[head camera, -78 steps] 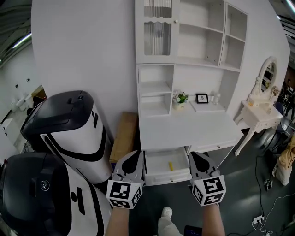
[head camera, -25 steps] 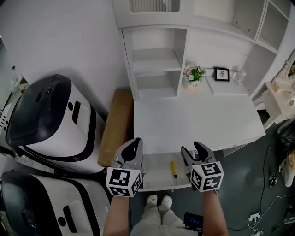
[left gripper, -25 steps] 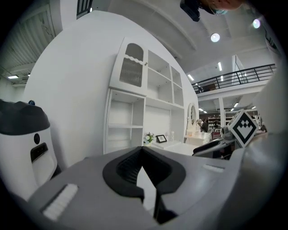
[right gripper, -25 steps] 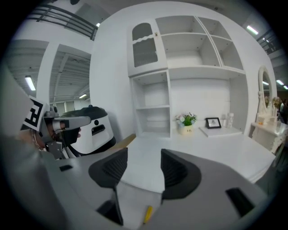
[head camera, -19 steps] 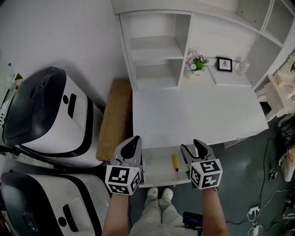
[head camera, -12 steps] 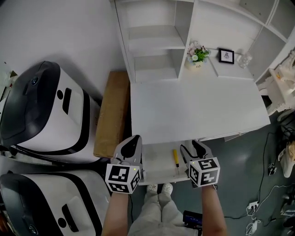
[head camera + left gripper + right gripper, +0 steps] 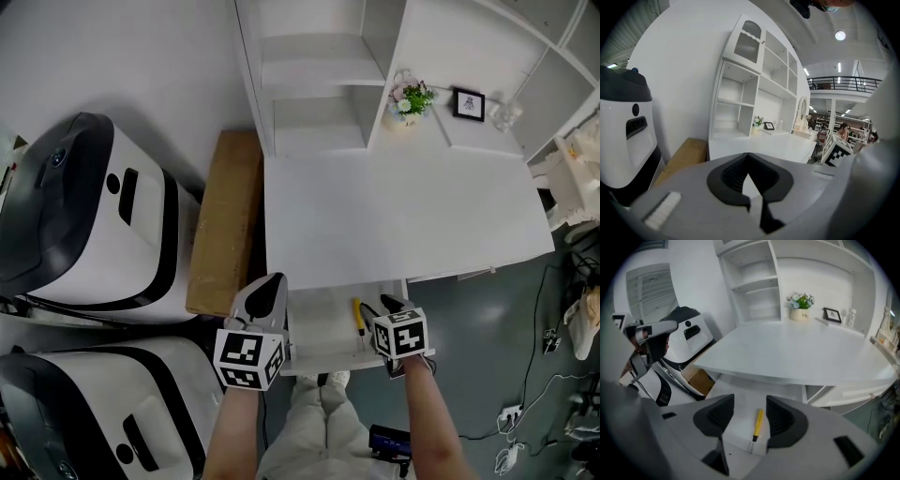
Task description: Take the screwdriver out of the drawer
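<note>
A yellow-handled screwdriver (image 7: 357, 315) lies in the open white drawer (image 7: 317, 328) under the desk's front edge. My right gripper (image 7: 380, 309) points steeply down into the drawer just right of it. In the right gripper view the screwdriver (image 7: 758, 422) shows on the drawer floor (image 7: 736, 427) between the jaws of the right gripper (image 7: 749, 401), a little below them and untouched. Those jaws have just closed a little and still stand open. My left gripper (image 7: 267, 286) hangs at the drawer's left corner, shut and empty, as in its own view (image 7: 748, 159).
The white desk top (image 7: 403, 216) juts over the back of the drawer, with a flower pot (image 7: 408, 98) and a picture frame (image 7: 467, 103) at its rear. A brown box (image 7: 225, 220) and two large white-and-black machines (image 7: 84, 216) stand to the left.
Both grippers have come down. The right one dropped further and tipped downward into the drawer beside the screwdriver. The left one stays shut at the drawer's left corner.
</note>
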`<state>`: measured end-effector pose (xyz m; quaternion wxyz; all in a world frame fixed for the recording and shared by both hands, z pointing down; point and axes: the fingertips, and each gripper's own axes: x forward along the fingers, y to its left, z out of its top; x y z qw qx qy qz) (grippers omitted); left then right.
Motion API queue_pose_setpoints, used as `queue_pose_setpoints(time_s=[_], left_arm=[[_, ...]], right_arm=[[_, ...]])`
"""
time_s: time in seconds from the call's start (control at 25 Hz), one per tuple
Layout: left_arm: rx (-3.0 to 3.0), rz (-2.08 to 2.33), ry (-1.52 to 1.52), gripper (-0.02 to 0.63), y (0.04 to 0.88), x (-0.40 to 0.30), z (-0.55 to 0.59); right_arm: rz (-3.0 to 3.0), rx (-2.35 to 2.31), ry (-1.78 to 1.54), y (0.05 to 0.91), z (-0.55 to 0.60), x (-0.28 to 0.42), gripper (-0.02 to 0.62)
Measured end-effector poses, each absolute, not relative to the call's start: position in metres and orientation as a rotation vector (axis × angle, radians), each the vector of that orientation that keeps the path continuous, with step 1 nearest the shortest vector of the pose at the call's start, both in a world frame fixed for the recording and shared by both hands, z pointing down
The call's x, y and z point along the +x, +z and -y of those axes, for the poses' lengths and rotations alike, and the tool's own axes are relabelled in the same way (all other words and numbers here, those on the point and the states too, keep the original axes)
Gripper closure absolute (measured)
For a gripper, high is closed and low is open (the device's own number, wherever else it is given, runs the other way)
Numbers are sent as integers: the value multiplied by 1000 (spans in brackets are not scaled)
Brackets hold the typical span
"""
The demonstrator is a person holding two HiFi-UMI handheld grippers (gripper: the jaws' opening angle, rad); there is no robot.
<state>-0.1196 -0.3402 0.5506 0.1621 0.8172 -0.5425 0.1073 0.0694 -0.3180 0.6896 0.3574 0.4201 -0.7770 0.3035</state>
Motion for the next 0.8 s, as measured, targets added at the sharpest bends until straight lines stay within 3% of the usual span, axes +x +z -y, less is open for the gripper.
queue_pose_setpoints(time_s=[0.8], left_arm=[[2351, 1529, 394, 604, 550, -120, 348]], right_arm=[[1638, 886, 1040, 837, 308, 65, 383]])
